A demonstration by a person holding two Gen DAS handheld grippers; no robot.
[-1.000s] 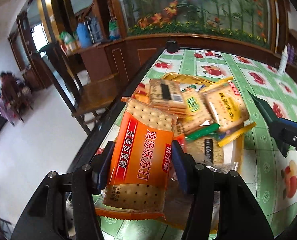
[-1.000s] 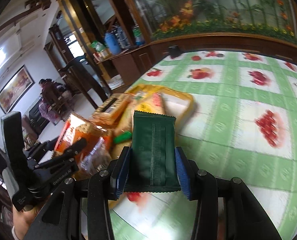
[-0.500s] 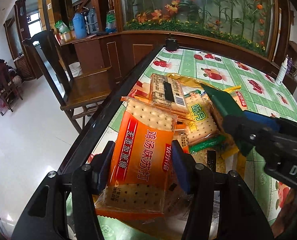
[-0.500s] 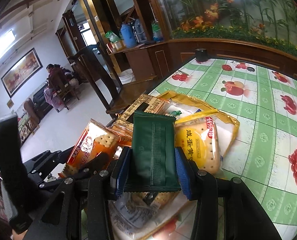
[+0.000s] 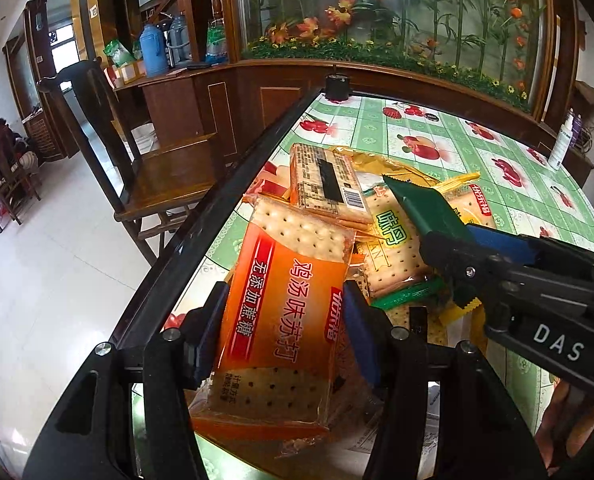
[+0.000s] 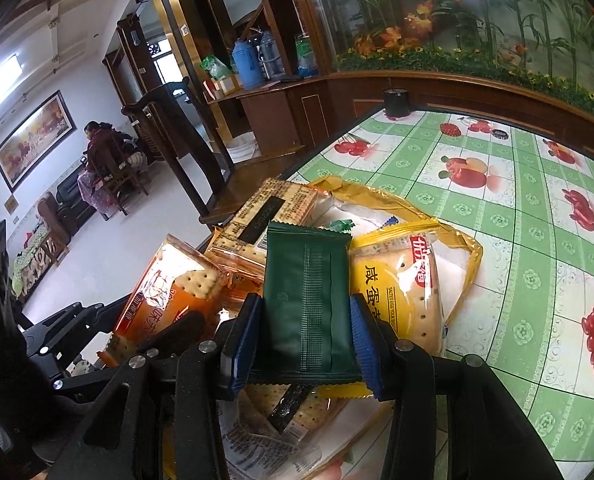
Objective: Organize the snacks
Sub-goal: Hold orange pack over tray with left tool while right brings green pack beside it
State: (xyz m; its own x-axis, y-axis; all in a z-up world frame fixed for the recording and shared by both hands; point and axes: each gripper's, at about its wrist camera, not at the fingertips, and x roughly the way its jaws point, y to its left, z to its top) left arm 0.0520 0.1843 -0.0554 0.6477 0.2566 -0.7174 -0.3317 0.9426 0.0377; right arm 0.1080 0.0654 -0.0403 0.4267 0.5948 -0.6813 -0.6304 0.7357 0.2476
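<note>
My left gripper (image 5: 283, 332) is shut on an orange cracker packet (image 5: 285, 304), held above a pile of snack packets. My right gripper (image 6: 303, 344) is shut on a dark green packet (image 6: 307, 300) and hovers over the same pile. In the left wrist view the right gripper (image 5: 447, 258) comes in from the right with the green packet (image 5: 421, 208) sticking out of it. The pile lies in a yellow-rimmed clear bag (image 6: 471, 252): a yellow cracker packet (image 6: 401, 296), a brown printed cracker packet (image 5: 325, 184) and a green-labelled one (image 5: 393, 236).
The green checked tablecloth with fruit prints (image 6: 537, 216) stretches to the right and far side. The table's dark left edge (image 5: 217, 216) runs close beside the pile, with a wooden chair (image 5: 145, 168) beyond it. A small black cup (image 5: 337, 86) stands at the far edge.
My right gripper has carried the green packet leftward from the bare tablecloth to above the snack pile, close beside the left gripper. The left gripper has kept its hold on the orange packet and stayed put.
</note>
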